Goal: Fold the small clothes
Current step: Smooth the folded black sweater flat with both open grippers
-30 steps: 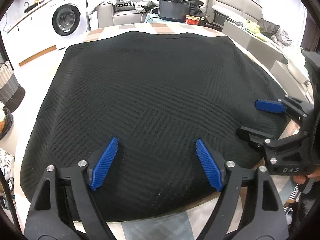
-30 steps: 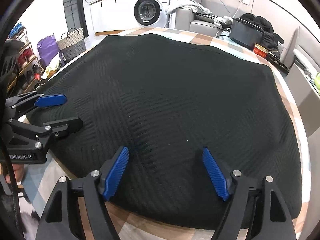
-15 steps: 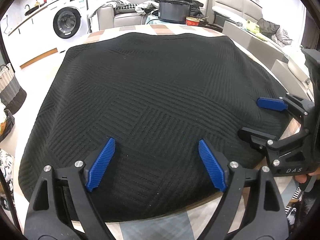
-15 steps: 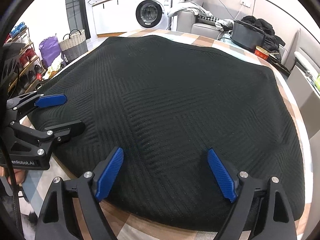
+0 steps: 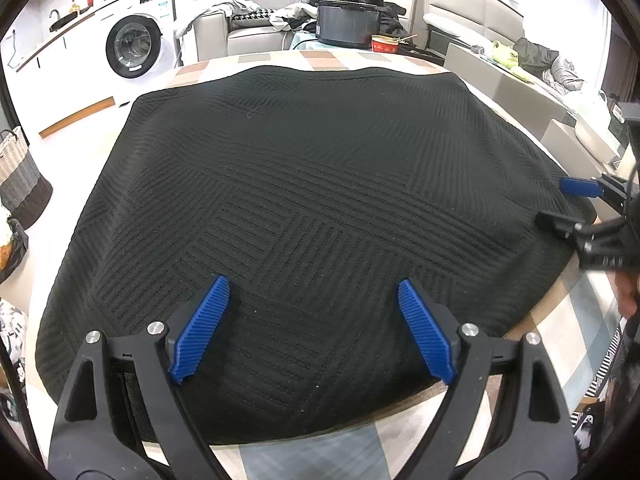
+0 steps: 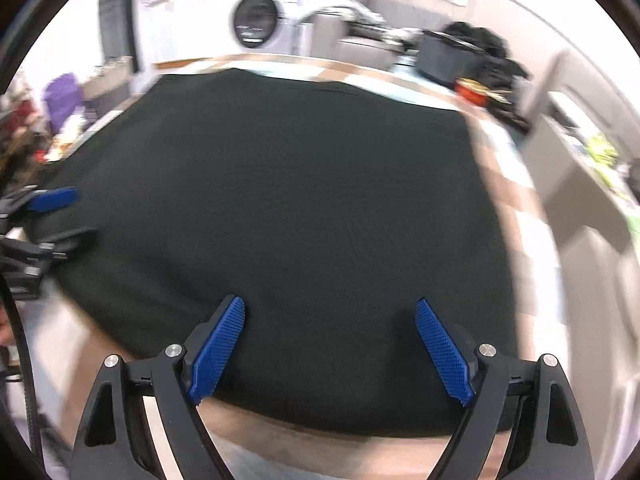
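Black garment (image 5: 304, 184): flat across worktop (image 5: 348, 452), ready for folding | left gripper (image 5: 316, 332): over garment's near edge, fingers wide, empty | right gripper (image 6: 332, 354): same edge, just spread, nothing between.

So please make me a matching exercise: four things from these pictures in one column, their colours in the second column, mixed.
Things:
1. knitted cloth
2. washing machine
3. gripper pads
4. bowl behind the table

Colours:
A. red
B. black
C. blue
D. white

Pairs: 1-B, 2-D, 3-C, 4-A
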### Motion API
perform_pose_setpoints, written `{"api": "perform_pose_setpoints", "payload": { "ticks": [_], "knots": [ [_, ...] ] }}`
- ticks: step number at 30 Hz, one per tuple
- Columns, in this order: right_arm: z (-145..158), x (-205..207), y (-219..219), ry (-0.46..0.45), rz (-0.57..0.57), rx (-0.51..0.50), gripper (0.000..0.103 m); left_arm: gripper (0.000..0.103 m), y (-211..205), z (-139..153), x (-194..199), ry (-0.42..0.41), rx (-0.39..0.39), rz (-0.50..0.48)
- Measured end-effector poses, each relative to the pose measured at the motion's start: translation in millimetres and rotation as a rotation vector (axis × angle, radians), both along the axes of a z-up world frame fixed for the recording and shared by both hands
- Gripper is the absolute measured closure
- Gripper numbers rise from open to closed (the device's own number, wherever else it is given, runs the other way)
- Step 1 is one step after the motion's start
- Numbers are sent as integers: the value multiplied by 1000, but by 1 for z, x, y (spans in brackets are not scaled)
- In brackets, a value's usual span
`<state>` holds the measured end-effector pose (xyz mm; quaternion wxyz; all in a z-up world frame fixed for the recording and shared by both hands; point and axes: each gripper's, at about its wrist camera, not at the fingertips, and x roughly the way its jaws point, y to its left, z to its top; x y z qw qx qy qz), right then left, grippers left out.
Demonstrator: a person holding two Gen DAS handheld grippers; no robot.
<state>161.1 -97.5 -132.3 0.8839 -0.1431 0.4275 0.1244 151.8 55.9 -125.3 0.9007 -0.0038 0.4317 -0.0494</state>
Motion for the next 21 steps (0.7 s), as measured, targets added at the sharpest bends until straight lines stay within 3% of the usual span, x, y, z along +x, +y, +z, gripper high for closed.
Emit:
{"api": "perform_pose_setpoints", "payload": {
  "ticks": [4, 12, 21],
  "knots": [
    [-5, 10, -35, 45, -67, 96, 14, 17, 0, 0, 1, 1, 4, -1],
    [-1, 13, -50, 63, -72, 107, 14, 17, 0, -1, 2, 1, -1, -2],
    [10, 18, -95, 96, -131, 332, 14, 16, 3, -1, 1, 1, -6, 1]
  ]
}}
